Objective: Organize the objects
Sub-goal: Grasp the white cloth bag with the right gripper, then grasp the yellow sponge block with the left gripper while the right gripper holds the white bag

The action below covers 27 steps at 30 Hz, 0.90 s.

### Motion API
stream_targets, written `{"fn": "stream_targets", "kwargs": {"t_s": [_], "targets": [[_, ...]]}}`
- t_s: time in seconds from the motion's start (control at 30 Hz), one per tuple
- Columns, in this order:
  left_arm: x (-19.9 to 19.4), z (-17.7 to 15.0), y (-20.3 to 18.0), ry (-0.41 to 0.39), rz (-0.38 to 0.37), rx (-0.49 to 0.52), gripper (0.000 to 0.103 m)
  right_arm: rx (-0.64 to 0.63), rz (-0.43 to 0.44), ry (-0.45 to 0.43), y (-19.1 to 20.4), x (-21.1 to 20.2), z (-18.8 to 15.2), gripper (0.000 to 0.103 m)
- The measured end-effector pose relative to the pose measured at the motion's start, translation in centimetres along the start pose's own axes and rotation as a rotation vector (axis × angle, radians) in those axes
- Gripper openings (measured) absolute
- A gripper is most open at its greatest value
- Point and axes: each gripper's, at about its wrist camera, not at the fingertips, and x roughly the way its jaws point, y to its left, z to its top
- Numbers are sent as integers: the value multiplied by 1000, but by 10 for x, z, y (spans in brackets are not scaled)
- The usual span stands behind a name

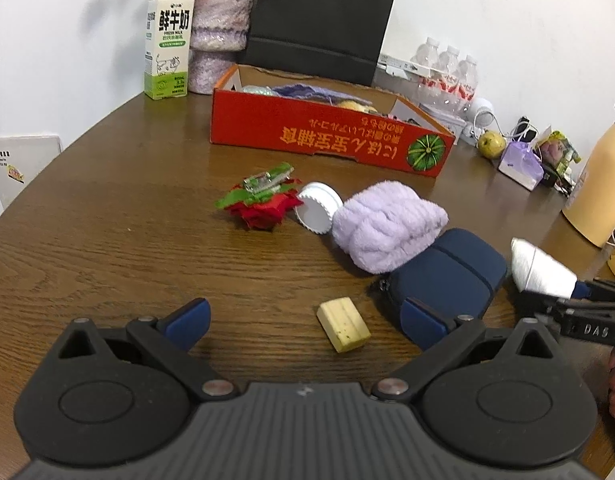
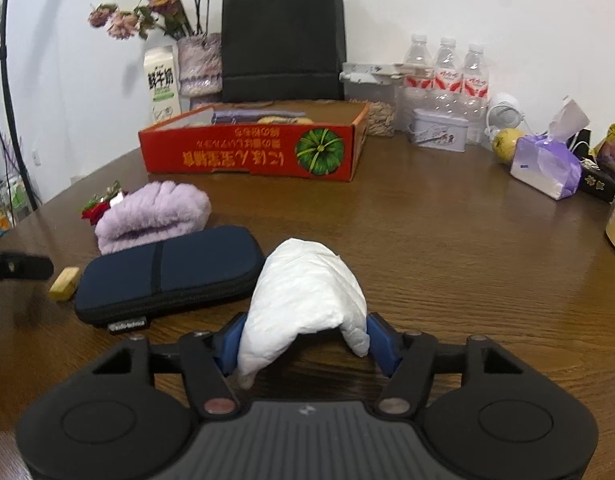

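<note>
My right gripper [image 2: 305, 338] is shut on a white folded cloth [image 2: 307, 288] and holds it over the table; the cloth also shows in the left wrist view [image 1: 541, 266]. My left gripper [image 1: 305, 320] is open and empty, with a yellow block [image 1: 343, 324] between its fingers on the table. A navy pouch [image 2: 167, 272], a lilac fluffy towel [image 2: 155, 216], a white cap [image 1: 317, 208] and a red-green fabric flower with a clip [image 1: 263, 198] lie nearby. A red cardboard box [image 2: 251, 152] with several items inside stands behind them.
At the back stand a milk carton [image 1: 167, 40], a vase [image 1: 219, 32], a black paper bag [image 2: 283, 40] and water bottles [image 2: 447, 68]. A tin [image 2: 439, 128], a pear [image 2: 505, 144], a tissue pack [image 2: 547, 164] and a yellow flask [image 1: 599, 184] are at right.
</note>
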Motion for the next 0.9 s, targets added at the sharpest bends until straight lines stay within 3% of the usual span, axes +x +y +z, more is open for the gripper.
{"fn": "stream_targets", "kwargs": {"t_s": [0.3, 0.53, 0.73, 0.9], "targets": [[13, -2, -10, 37, 57, 14, 103, -9, -62, -106, 1, -17, -2, 61], [18, -3, -23, 33, 99, 39, 103, -2, -62, -114, 1, -18, -2, 62], [25, -7, -32, 28, 186, 86, 103, 4, -61, -119, 0, -19, -2, 62], [24, -8, -32, 26, 197, 82, 103, 9, -61, -121, 0, -19, -2, 63]]}}
